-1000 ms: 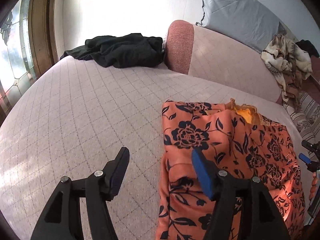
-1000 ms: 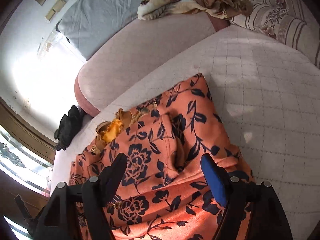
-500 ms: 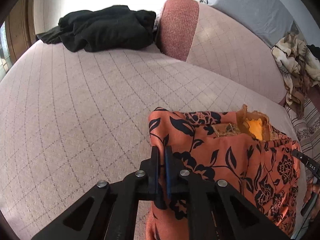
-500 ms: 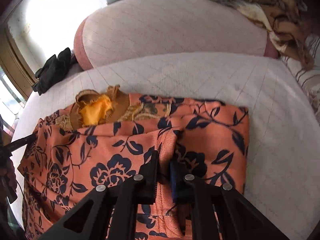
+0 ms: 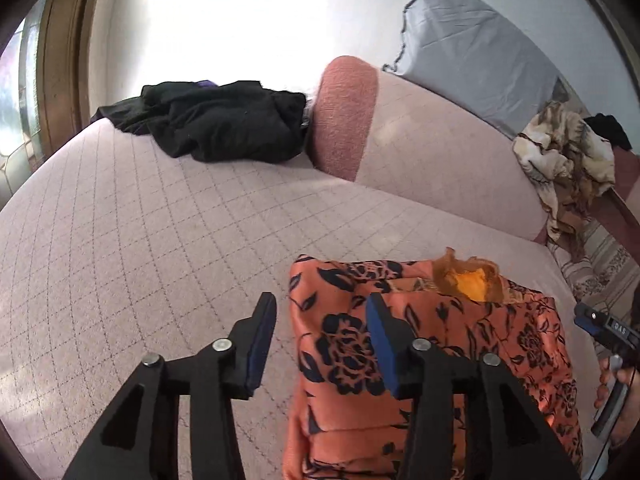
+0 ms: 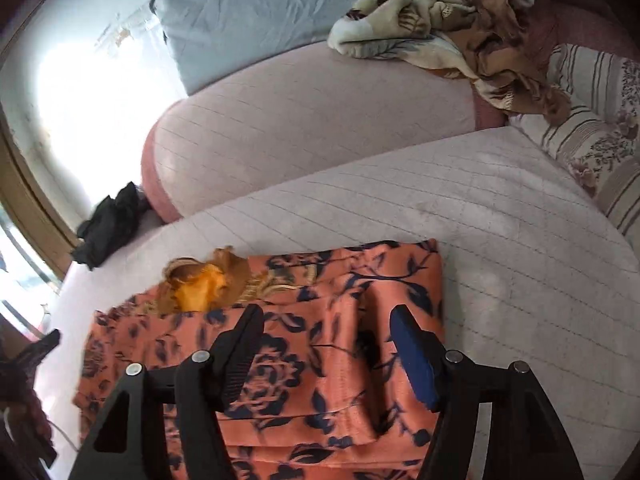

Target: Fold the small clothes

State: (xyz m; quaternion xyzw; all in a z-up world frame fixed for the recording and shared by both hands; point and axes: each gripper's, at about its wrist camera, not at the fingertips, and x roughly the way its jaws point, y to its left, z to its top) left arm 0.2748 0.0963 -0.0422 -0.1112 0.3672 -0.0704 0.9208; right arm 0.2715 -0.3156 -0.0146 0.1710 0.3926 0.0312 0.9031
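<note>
Left wrist view: the left gripper [image 5: 320,328] stands with its jaws wide apart and nothing between them, straddling the near left edge of the garment [image 5: 436,344]. One finger sits over the bare bed [image 5: 140,240], the other over the orange floral cloth. The garment lies flat on the quilted cover in a rough rectangle, with a bunched yellow-brown trim [image 5: 472,280] poking out at its far edge. A black heap [image 5: 216,120] lies well apart near the window, and a brown blanket [image 5: 568,156] is draped over the bolster [image 5: 432,160] on the far side.

Right wrist view: the right gripper [image 6: 326,334] is likewise spread wide and empty, hovering over the middle of the garment [image 6: 312,360]. Stacked edges along the near side suggest it is already doubled over at least once. A soft ridge runs between the fingers toward the far right corner.

The fabric looks thin, light and limp, likely a little slick, so it should crease easily but slide and sag if lifted by one point. I would pinch through all layers at the two corners of one short side, so the stack moves together and the trim stays tucked.
</note>
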